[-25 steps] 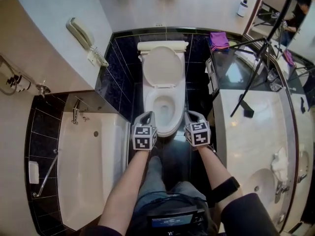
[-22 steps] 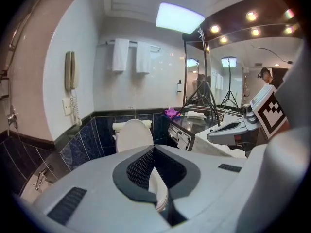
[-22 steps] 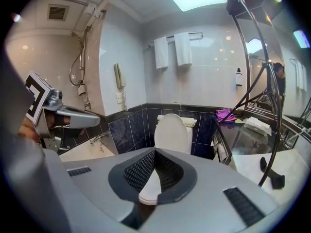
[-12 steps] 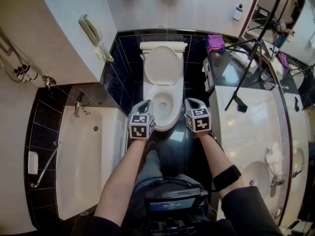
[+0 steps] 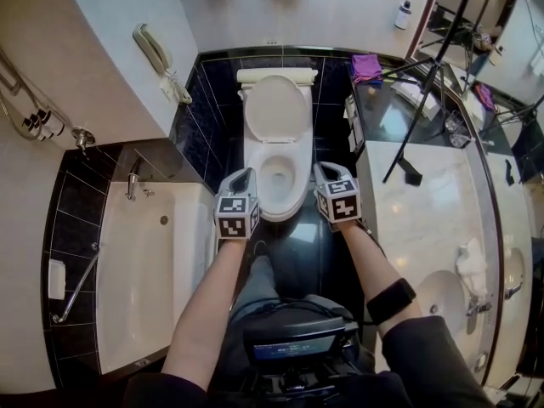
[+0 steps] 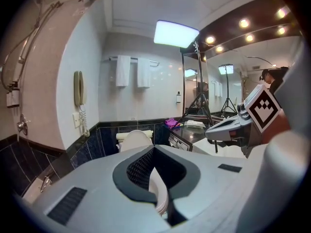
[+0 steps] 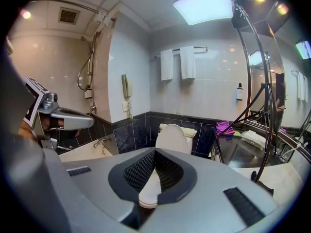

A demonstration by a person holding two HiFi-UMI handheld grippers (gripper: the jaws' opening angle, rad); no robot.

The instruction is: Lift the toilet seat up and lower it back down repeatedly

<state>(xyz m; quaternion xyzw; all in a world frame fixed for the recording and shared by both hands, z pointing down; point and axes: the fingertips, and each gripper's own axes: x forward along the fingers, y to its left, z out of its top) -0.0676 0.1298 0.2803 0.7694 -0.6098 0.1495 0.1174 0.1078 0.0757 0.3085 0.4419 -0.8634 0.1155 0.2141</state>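
One bathtub (image 5: 144, 262) lies at 8 o'clock. One toilet (image 5: 258, 195) stands at 12 o'clock, its lid (image 5: 276, 109) raised. I cannot tell whether the toilet seat is up with it. Two grippers flank the bowl's front, the left gripper (image 5: 244, 177) at 7 o'clock and the right gripper (image 5: 325, 171) at 5. Both are closed and empty.

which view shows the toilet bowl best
The head view: the toilet bowl shows nearly whole and open from above, with the lid raised behind it. In the left and right gripper views the jaws in front cover most of it; only a sliver of rim shows.
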